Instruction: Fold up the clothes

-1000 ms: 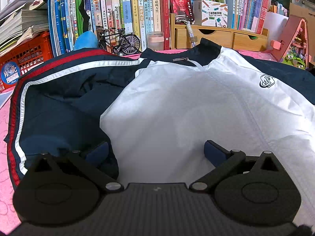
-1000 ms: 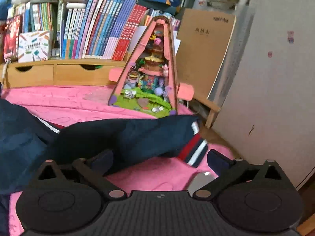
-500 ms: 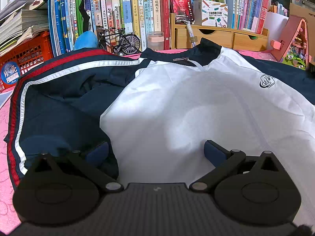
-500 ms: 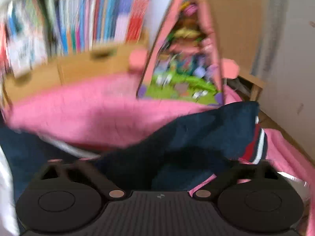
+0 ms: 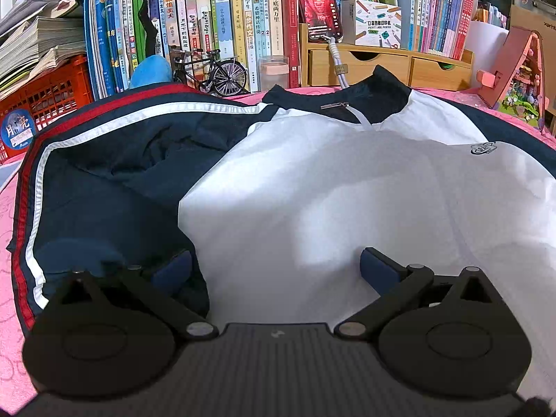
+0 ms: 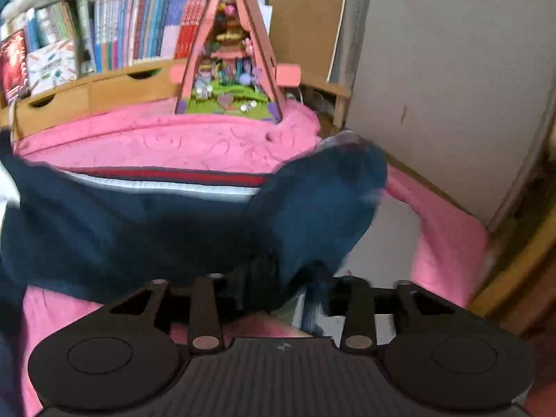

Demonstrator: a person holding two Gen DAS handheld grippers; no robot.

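A navy-and-white jacket (image 5: 312, 187) lies spread, front up and zipped at the collar, across a pink bedspread (image 6: 194, 139). The left gripper (image 5: 274, 271) hovers over the hem with its jaws wide apart, blue pads (image 5: 373, 267) clear of the cloth and nothing pinched between them. In the right wrist view, the right gripper (image 6: 285, 288) has the navy sleeve (image 6: 312, 201) bunched between its fingers; its jaws are opening, and blur hides whether the pads press the fabric.

Containers line the back. At 12 o'clock from the left gripper, a wooden drawer unit (image 5: 389, 66) stands with its drawers pushed in, contents unseen, and books on top. A clear cup (image 5: 274, 71) just left of it holds something pale. At 10 o'clock, a red plastic crate (image 5: 45, 93) carries stacked papers on its rim. At 12 o'clock from the right gripper stands a pink A-frame toy house (image 6: 231, 66) filled with small figures.
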